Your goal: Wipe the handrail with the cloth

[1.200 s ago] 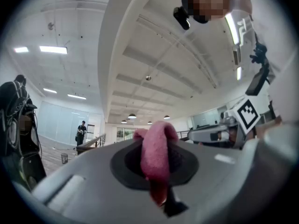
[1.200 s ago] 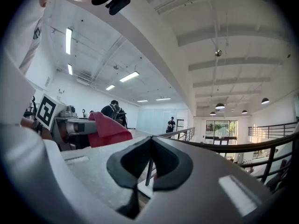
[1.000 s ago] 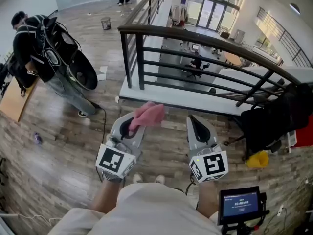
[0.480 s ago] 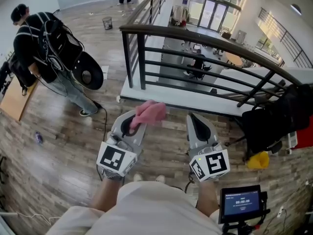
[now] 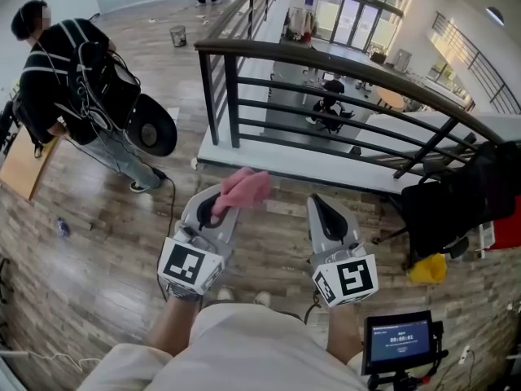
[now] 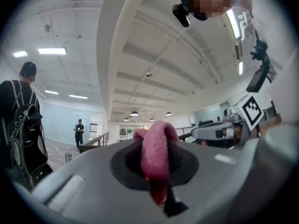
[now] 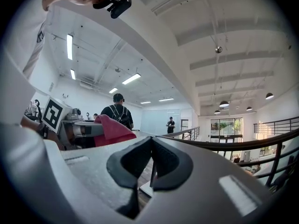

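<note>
In the head view, my left gripper [image 5: 221, 204] is clamped on the pink cloth [image 5: 247, 187] over the wooden floor [image 5: 98, 251]. It sits on the near side of the dark handrail [image 5: 326, 58], not touching it. My right gripper [image 5: 320, 204] hangs beside it. In the left gripper view, the jaws pinch the cloth, which bulges up between them. In the right gripper view, the jaws meet with nothing between them.

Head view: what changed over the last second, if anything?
The bystander at left shifted a little, and the round black bag they carry swung rightward in the picture. The left gripper stays shut on the pink cloth, and the right gripper stays shut and empty. Both are almost unmoved, short of the handrail.
</note>
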Tool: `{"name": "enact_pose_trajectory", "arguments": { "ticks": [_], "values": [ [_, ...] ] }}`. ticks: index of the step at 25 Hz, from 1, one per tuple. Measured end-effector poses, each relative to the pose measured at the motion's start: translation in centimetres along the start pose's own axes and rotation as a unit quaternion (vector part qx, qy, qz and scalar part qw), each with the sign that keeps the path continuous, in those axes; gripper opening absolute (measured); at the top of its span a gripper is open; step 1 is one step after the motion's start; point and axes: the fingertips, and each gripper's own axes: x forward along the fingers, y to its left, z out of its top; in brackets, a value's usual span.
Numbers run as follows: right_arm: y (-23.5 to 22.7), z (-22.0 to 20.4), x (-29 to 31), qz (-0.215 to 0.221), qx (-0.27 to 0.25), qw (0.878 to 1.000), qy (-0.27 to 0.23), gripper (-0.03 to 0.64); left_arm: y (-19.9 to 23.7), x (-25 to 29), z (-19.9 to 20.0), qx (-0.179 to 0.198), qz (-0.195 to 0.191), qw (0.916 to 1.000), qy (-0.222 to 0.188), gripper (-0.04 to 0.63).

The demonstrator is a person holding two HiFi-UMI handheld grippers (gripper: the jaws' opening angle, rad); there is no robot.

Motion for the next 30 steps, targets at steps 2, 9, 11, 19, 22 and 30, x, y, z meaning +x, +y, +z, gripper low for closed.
{"name": "enact_pose_trajectory", "arguments": {
  "ticks": [2,9,11,19,22,30],
  "values": [
    [-0.5,-0.1,-0.3,0.001,-0.001,1.000,0.000,0.003,-0.3,0.4,0.2,-0.014,0.004,0.9999,-0.001,0.026],
    [-2.0,-1.4,-1.0,0.010,0.005,1.000,0.015,0.003,-1.5,1.0,-0.4,-0.038,0.022,0.9990,0.007,0.026],
    [-2.7,-1.7,-0.9,0.007,0.018,1.000,0.015,0.002,-1.5,1.3,-0.8,-0.039,0.024,0.9989,0.009,0.026],
    [-4.7,-2.0,0.9,0.011,0.017,1.000,0.022,0.003,0.0,3.6,-1.0,-0.020,0.031,0.9993,0.006,0.026],
    [-5.3,-2.3,2.4,0.004,0.008,1.000,0.028,0.003,1.0,5.0,-0.8,-0.031,0.032,0.9990,0.001,0.026],
    [-7.2,-1.6,7.8,-0.006,-0.001,1.000,0.019,0.003,5.7,8.3,-2.5,-0.005,0.027,0.9996,-0.002,0.026]
  ]
}}
